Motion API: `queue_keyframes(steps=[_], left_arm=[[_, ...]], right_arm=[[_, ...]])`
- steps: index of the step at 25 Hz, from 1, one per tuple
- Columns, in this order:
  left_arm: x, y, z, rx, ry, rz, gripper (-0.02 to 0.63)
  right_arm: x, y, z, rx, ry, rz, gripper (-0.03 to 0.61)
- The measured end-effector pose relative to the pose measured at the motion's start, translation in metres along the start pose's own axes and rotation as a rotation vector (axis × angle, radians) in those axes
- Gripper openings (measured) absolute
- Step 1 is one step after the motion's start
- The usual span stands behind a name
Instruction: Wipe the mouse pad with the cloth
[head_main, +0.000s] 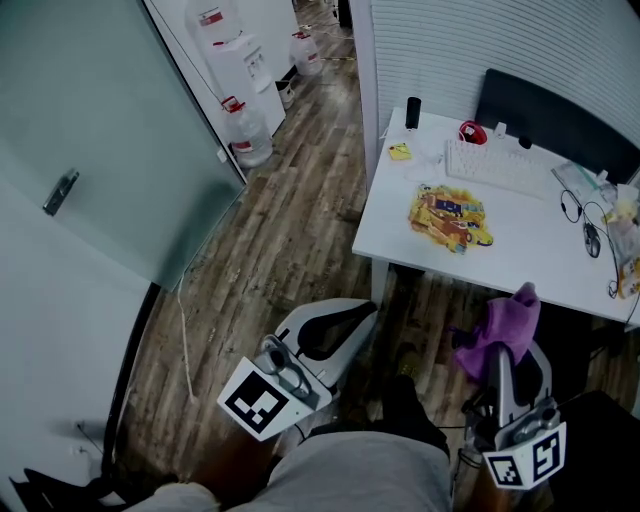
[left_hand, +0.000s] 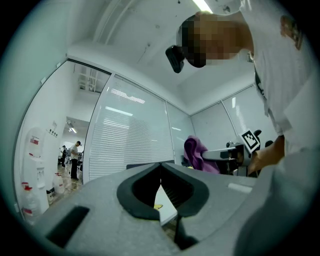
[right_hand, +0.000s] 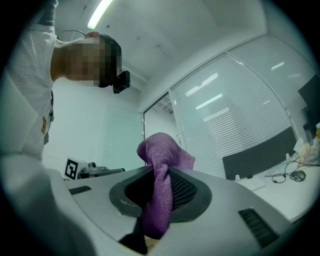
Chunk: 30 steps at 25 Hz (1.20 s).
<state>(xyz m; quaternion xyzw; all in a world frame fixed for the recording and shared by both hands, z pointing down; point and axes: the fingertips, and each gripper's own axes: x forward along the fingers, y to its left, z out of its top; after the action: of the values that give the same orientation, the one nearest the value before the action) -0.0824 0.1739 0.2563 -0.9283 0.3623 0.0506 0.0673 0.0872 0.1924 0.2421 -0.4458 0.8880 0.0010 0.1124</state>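
Your right gripper (right_hand: 159, 175) has its fingers (right_hand: 186, 192) clamped on the purple cloth (right_hand: 161, 150), which bunches above their tips and hangs down between them. At far right, the white bench (right_hand: 295, 192) carries what may be a mouse (right_hand: 298, 175).

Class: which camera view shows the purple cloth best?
The right gripper view: the cloth sits close up, clamped in the right tongs. The head view shows it bunched from above; the left gripper view, small and distant.
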Motion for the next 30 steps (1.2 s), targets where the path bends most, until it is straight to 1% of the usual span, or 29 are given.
queue_keyframes(steps=[9, 16, 23, 30], left_arm=[[0.064, 0.039, -0.013, 0.021, 0.017, -0.008, 0.015], [0.114, 0.074, -0.027, 0.022, 0.033, 0.014, 0.015], [0.168, 0.103, -0.04, 0.025, 0.052, 0.045, 0.015], [0.208, 0.122, -0.052, 0.034, 0.069, 0.065, 0.015]], right_arm=[[0.044, -0.062, -0.007, 0.005, 0.002, -0.008, 0.064], [0.082, -0.106, -0.017, -0.016, 0.04, 0.019, 0.064], [0.119, -0.158, -0.02, -0.014, 0.045, 0.051, 0.064], [0.15, -0.194, -0.022, 0.006, 0.048, 0.088, 0.064]])
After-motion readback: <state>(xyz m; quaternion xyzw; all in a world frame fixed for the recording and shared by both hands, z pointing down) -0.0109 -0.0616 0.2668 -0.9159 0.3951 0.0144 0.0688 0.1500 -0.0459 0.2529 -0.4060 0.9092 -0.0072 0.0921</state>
